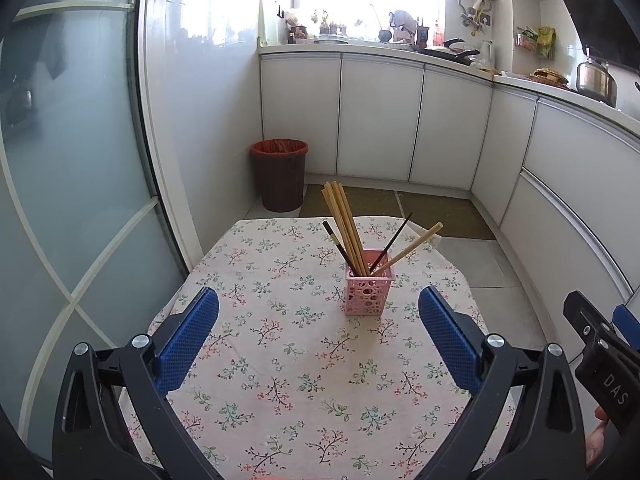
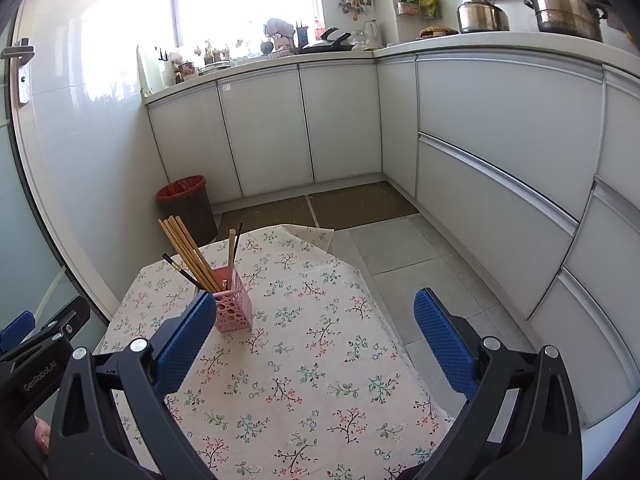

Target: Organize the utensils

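Gaping wide and empty, left claw (image 1: 319, 312), right claw (image 2: 315, 312) likewise, pink holder (image 1: 369, 288) of chopsticks (image 1: 344, 228) untouched

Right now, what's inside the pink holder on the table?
The pink holder holds chopsticks only: a bundle of light wooden ones leaning left, one more wooden one leaning right, and two dark ones. Their lower ends and the holder's bottom are hidden by its walls.

Chopsticks (image 1: 346, 232) in holder (image 1: 369, 294), holder on table (image 1: 280, 380), bin (image 1: 280, 174) behind
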`<move>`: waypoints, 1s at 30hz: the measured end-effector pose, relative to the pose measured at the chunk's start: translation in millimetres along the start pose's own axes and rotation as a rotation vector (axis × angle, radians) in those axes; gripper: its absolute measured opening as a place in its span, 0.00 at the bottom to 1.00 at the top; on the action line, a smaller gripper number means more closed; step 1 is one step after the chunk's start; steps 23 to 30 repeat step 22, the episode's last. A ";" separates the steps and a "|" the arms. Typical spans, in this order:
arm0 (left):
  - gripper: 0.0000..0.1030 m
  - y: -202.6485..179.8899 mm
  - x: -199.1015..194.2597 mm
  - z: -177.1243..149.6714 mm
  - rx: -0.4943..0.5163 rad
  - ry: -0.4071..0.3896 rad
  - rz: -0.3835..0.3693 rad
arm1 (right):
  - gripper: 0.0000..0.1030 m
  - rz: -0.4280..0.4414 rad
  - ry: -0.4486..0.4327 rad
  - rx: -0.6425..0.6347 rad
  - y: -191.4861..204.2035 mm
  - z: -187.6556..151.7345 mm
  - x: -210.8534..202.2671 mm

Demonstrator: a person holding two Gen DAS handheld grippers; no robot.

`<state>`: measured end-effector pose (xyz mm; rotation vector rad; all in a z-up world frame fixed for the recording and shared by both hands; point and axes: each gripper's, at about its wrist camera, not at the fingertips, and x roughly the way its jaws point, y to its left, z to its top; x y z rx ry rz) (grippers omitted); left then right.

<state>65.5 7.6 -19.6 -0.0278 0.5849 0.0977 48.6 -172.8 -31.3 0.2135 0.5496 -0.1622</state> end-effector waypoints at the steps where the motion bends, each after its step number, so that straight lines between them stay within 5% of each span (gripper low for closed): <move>1: 0.93 -1.1 0.0 -0.2 0.007 -0.002 0.001 | 0.94 0.001 0.002 0.002 -0.2 -0.4 0.2; 12: 0.86 -8.1 -8.9 1.9 0.045 -0.064 0.000 | 0.94 0.000 0.001 0.010 -1.9 -0.6 -0.9; 16: 0.93 -8.5 -6.7 3.1 0.042 -0.044 -0.011 | 0.94 0.001 -0.007 0.012 -2.7 0.7 -2.0; 30: 0.93 -4.3 -8.1 4.0 0.011 -0.037 -0.021 | 0.94 -0.001 0.004 0.022 -4.8 1.0 0.4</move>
